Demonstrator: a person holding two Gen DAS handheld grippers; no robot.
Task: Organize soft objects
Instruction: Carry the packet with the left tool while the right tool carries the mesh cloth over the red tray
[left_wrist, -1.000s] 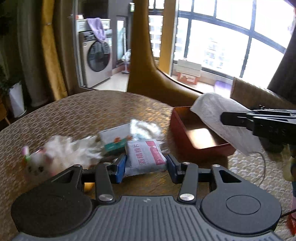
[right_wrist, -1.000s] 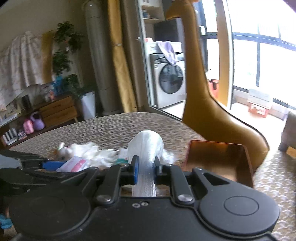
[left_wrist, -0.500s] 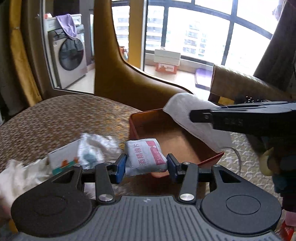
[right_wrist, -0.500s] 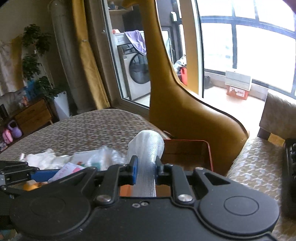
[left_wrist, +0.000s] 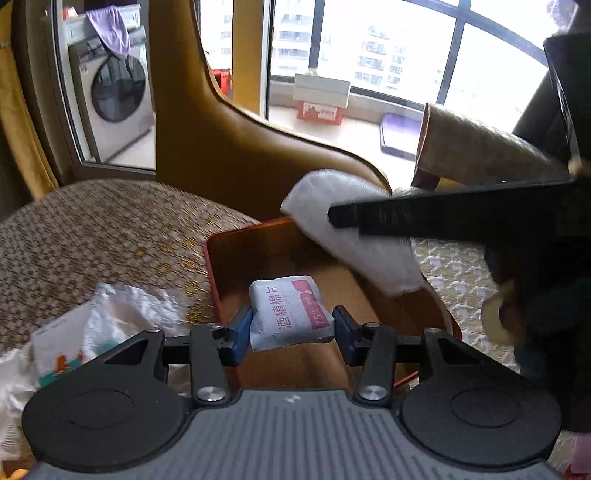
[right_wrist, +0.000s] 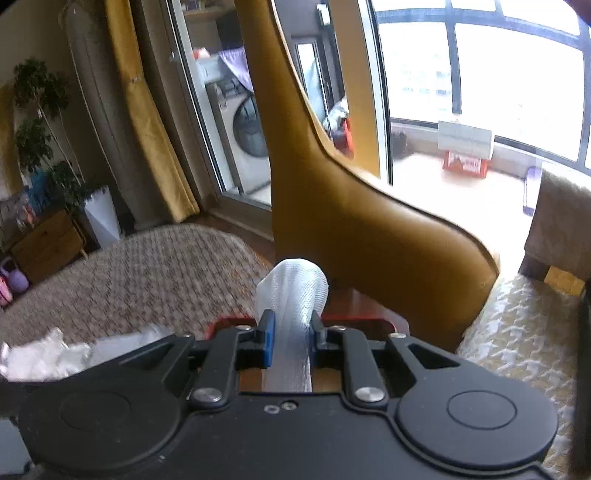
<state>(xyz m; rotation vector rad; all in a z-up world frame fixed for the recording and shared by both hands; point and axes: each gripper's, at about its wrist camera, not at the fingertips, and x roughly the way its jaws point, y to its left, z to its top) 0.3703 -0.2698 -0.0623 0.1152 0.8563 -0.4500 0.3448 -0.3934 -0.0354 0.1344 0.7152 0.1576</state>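
Nothing sits in the red tray (left_wrist: 212, 266) yet: left hand-held gripper (left_wrist: 291, 328) clamps a wipe packet (left_wrist: 288, 314) above it, right hand-held gripper (right_wrist: 290, 338) pinches white gauze (right_wrist: 295, 288) overhead; wrappers (left_wrist: 110, 314) wait on the tabletop (left_wrist: 92, 229).

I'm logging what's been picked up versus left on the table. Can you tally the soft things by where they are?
Held over the red tray: 2, the alcohol pad packet in the left tool and the white mesh roll in the right tool.
On the table: 2 that I can tell apart, a crinkled clear bag and a small printed pack.
Total: 4.
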